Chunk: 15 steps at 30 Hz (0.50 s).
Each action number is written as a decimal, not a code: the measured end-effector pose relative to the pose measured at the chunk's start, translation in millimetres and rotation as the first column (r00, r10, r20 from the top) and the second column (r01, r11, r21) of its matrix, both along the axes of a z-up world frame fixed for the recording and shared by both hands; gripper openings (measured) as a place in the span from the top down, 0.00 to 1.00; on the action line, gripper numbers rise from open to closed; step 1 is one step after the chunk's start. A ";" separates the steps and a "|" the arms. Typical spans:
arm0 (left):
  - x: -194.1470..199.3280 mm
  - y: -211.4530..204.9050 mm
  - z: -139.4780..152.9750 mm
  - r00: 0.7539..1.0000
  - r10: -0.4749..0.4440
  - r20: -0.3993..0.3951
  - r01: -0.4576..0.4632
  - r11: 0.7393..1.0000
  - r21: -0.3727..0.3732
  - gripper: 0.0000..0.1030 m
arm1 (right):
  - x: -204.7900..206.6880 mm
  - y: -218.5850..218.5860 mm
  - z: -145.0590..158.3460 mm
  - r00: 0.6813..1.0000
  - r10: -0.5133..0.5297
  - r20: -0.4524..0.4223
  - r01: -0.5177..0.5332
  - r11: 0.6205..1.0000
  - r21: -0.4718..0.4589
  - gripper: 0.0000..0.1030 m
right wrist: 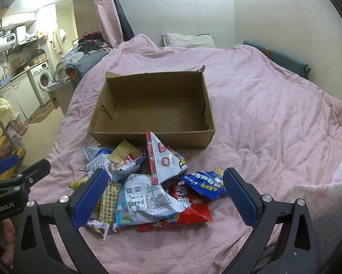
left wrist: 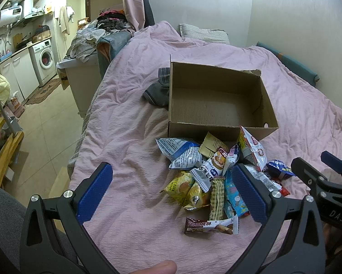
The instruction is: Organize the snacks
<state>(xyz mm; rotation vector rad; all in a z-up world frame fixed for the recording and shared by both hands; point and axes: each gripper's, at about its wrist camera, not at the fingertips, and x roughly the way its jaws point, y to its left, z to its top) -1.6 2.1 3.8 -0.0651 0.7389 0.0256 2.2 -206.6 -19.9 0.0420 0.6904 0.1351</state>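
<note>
Both grippers are hovering low over the bed [right wrist: 273, 105], fingers spread wide, gripping nothing. Left gripper [left wrist: 172, 191] is sitting over the left edge of the snack pile [right wrist: 148, 182]; right gripper [right wrist: 165, 196] is straddling the pile's near half. Right gripper is also showing at the right edge of the left view.

Snacks are all lying loose on the pink cover, heaped just in front of the cardboard box [right wrist: 152, 139], touching its near wall. None are in yet.

Box is sitting open-topped, flaps gone, floor bare as far as both views are showing. One white triangular pack [right wrist: 164, 159] is standing upright against the box's front wall.

Step in hand, my read: first pick from the pile.
- Going for top or outlying packs first: blue pack [right wrist: 205, 182] on the pile's right edge, brown-and-white bar [left wrist: 211, 226] at the edge farthest from the box.
- Pinching a crimped seam or flat edge, not the puffed middle; foil is likely slipping.
- Avoiding the red pack [right wrist: 189, 212]; it's lying under the big white-and-blue bag [right wrist: 146, 201].
- Soft bedding is giving way, so coming in shallow.
- One gripper at a time; they're crowding each other.

Dark cloth [left wrist: 158, 91] is lying at the box's left side, not part of this.
</note>
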 end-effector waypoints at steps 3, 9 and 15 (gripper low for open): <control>-0.2 0.0 -0.2 1.000 0.001 -0.001 -0.001 1.000 0.001 0.00 | -0.3 0.6 -0.2 1.000 0.001 0.000 -0.001 1.000 0.001 0.00; -0.2 0.3 -0.4 1.000 0.000 0.000 0.000 1.000 0.000 0.00 | -1.1 0.5 -0.7 1.000 0.001 0.000 -0.001 1.000 0.000 0.00; -0.1 0.4 -0.5 1.000 0.000 0.000 0.000 1.000 0.001 0.00 | -0.7 -1.0 -0.7 1.000 0.000 -0.005 0.000 1.000 0.012 0.00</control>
